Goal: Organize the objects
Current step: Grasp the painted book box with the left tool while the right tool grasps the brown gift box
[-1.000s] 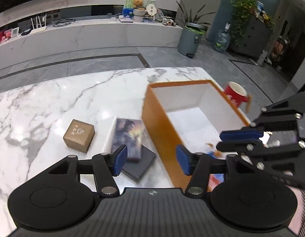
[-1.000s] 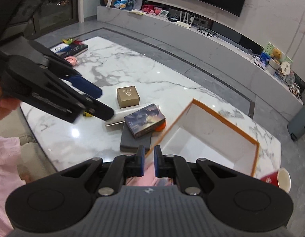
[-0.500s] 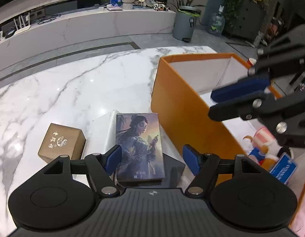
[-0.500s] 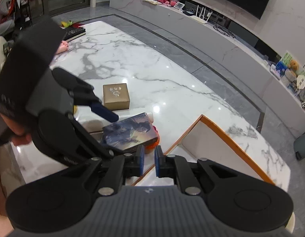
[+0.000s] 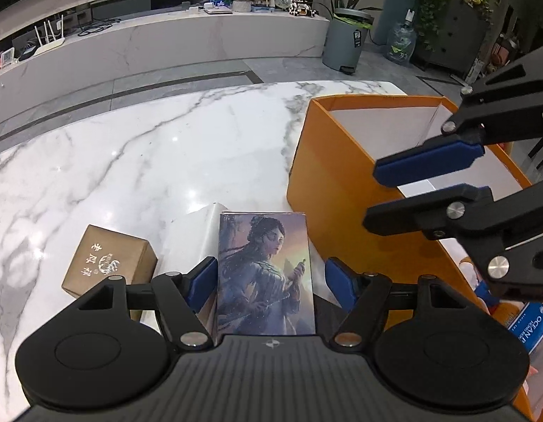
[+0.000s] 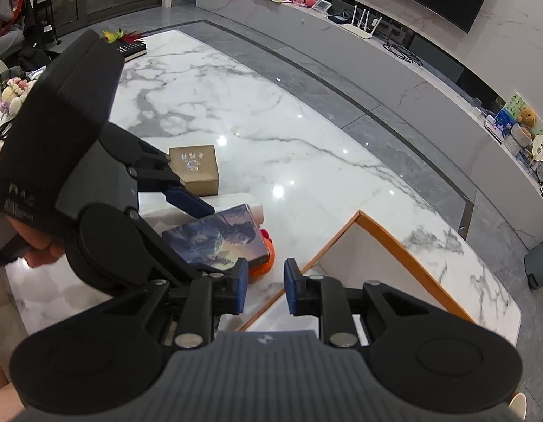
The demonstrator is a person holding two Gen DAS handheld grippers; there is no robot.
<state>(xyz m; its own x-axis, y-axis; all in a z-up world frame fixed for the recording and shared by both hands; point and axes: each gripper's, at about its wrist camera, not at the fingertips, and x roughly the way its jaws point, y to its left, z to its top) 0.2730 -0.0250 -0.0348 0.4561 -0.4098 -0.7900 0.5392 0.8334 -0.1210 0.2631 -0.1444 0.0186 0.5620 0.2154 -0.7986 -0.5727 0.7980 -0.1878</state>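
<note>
A: Where is the illustrated box?

B: On the marble table, atop a dark flat item and a white one, both mostly hidden under it. It lies between the blue pads of the left gripper, whose jaws are closing but not yet touching its sides. Its near end is cut off by the gripper body.

A: And the right gripper?

B: Its jaws are opening with nothing between them, over the near wall of the orange bin.

A: What's inside the bin?

B: Mostly hidden; a blue-and-white carton shows at the edge, reading "OCEAN P", the rest cut off.

A: Room to move?

B: The bin's wall stands just beside the box on the right; the brown carton, with gold characters I can't read, sits near on the left. Beyond, the table is bare. An orange thing peeks out beside the box, hard to identify.
</note>
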